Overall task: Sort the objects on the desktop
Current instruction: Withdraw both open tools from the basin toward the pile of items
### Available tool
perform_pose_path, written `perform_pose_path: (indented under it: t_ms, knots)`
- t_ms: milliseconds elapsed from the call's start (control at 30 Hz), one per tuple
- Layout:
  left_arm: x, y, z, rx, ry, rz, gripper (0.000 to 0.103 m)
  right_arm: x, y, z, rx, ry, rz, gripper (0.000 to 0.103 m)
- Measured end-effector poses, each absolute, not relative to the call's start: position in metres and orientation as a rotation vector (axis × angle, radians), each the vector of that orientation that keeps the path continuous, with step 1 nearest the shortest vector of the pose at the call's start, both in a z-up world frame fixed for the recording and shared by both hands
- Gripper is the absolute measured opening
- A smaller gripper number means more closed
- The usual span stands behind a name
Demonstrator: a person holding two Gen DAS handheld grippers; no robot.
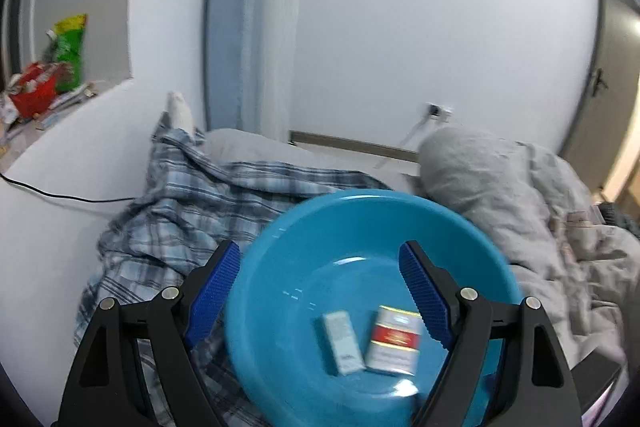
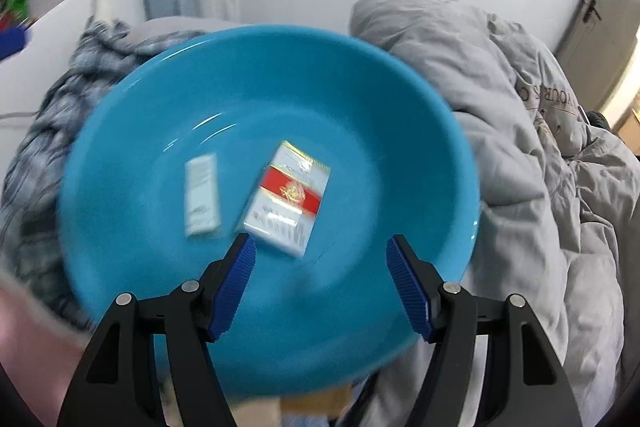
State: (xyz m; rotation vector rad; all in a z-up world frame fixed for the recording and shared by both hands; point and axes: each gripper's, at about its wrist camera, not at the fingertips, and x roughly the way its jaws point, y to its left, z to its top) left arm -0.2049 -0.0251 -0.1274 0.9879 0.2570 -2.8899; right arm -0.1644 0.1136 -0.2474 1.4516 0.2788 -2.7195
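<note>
1. Even, cool indoor light; the white wall [image 1: 400,27] reads bright, with no hard shadows.
2. Small glare streaks lie on the blue basin [image 2: 160,267] ahead of the right gripper's fingers.
3. Motion blur smears the right wrist view; the left is sharper.
4. Fisheye bending and black corners frame both views.

At lower centre, the left gripper [image 1: 320,291] spreads empty above a blue basin [image 1: 280,267] holding two small boxes [image 1: 342,343], on plaid cloth [image 1: 180,211].

home bedroom, rumpled grey duvet [image 1: 520,195], plaid bedding [image 1: 192,211], door [image 1: 612,75], white walls
</note>
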Motion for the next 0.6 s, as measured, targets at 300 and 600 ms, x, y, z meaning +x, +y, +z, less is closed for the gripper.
perform_pose_path:
  t_ms: [300, 600]
  knots:
    - [-0.168, 0.008, -0.078, 0.768, -0.126, -2.735, 0.084, -0.132, 0.106, -0.227, 1.485, 0.227, -2.773, 0.067]
    - [-0.161, 0.021, -0.100, 0.864, -0.214, -2.677, 0.084, -0.104, 0.099, -0.225, 1.525, 0.283, -2.775, 0.066]
